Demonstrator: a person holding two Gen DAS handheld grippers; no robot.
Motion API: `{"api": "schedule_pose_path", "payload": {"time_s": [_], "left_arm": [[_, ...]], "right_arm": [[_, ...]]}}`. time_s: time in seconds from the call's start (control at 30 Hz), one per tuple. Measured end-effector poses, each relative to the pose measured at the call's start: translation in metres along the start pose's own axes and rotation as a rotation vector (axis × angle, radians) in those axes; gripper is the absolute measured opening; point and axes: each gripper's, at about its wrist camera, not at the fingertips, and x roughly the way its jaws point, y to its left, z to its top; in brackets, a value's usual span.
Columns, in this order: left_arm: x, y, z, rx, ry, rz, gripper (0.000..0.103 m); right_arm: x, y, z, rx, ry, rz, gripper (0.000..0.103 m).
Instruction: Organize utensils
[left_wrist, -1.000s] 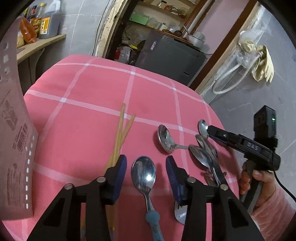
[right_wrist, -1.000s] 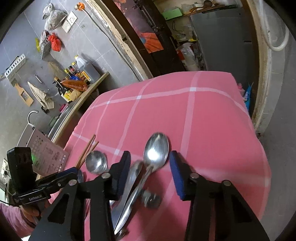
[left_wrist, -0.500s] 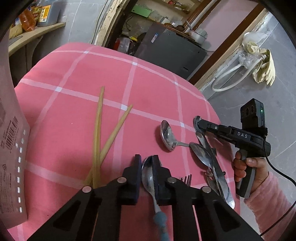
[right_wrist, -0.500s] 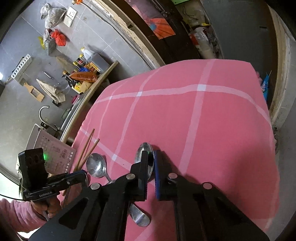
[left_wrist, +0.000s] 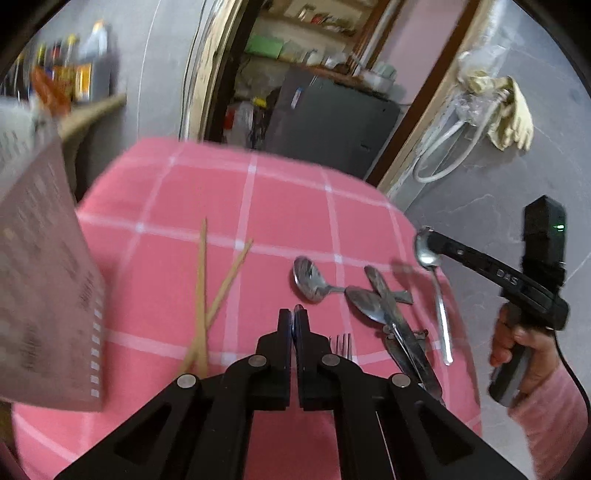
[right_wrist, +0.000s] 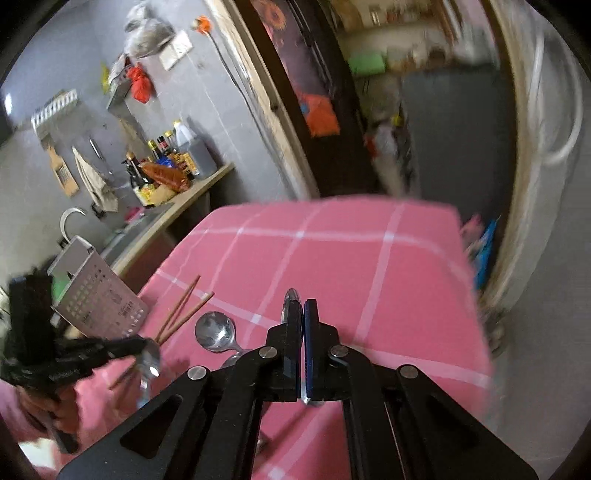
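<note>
- The left tool (left_wrist: 294, 317) is clamped tight on a spoon (right_wrist: 149, 363), gripped edge-on; only a sliver of metal shows between its pads in its own view, while the other camera shows the bowl hanging off the tool above the table (left_wrist: 280, 206).
- The right tool (right_wrist: 303, 314) is likewise pinched shut on a second spoon (left_wrist: 430, 258), its bowl poking out past the tips and its handle slanting down, clear of the pink checked cloth.
- Both sets of jaws have just been closing, each with a spoon between them.
- A hand (left_wrist: 524, 350) in a pink sleeve holds the right tool's grip.
- On the cloth lie two chopsticks (left_wrist: 202, 291), crossing near their lower ends.
- To their right is another spoon (left_wrist: 310, 278), bowl up, then a heap of overlapping cutlery (left_wrist: 391, 314).
- A fork (left_wrist: 341, 343) shows its tines just beside the left tool.
- A metal grater (right_wrist: 98, 295) stands at the table's left edge.
</note>
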Motion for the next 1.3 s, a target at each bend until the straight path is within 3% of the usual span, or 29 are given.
{"api": "schedule_pose_path", "payload": {"time_s": [0.2,0.37,0.6,0.93,1.3], "left_arm": [[-0.042,-0.007,0.014,0.052,-0.119,0.013,0.002],[-0.086,0.002,0.038,0.045,-0.222,-0.003,0.002],[-0.156,0.036,0.079,0.064,-0.329,0.011,0.002],[-0.220,0.100,0.112,0.047,-0.449,0.045,0.002],[-0.198,0.120,0.088,0.250,-0.552,0.254,0.002]], "right_arm": [[-0.066,0.033,0.020,-0.046,-0.168,-0.115,0.002],[-0.111,0.072,0.048,-0.033,-0.329,-0.126,0.002],[-0.137,0.159,0.075,-0.038,-0.515,-0.121,0.002],[-0.104,0.266,0.082,-0.080,-0.626,-0.097,0.002],[-0.045,0.309,0.041,-0.156,-0.643,-0.109,0.002]]}}
